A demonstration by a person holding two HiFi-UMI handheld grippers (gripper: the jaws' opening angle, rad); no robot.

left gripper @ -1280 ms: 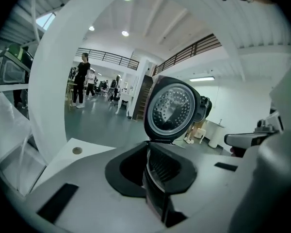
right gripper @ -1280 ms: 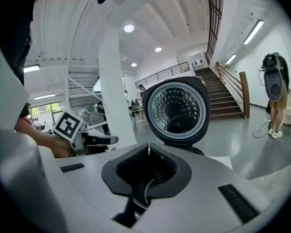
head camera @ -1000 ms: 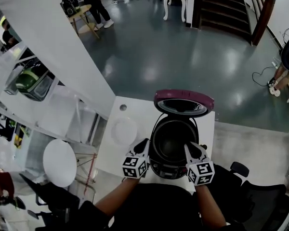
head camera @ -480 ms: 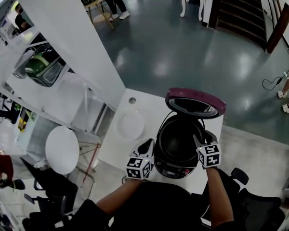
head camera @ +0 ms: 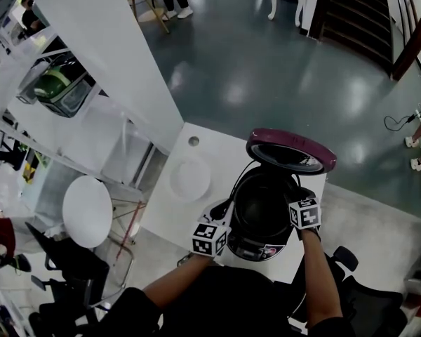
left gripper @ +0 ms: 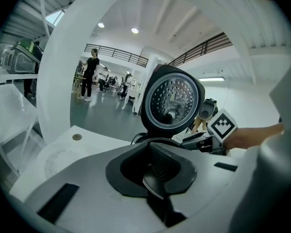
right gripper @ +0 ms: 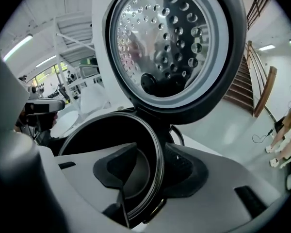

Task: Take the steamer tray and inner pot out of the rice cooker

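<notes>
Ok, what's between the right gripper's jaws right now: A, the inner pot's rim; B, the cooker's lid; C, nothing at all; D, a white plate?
A: the right gripper, whose jaws have just been opening, straddles the inner pot's rim without pressing on it.

A white bench carries the open rice cooker on its right half, a pale round disc to the left, and a small round cap near the far edge.

1 cooker is standing on 1 table, 1 lid is tilting up, 1 pot is sitting inside, 1 stool is standing nearby, and 1 staircase is rising beyond.
</notes>
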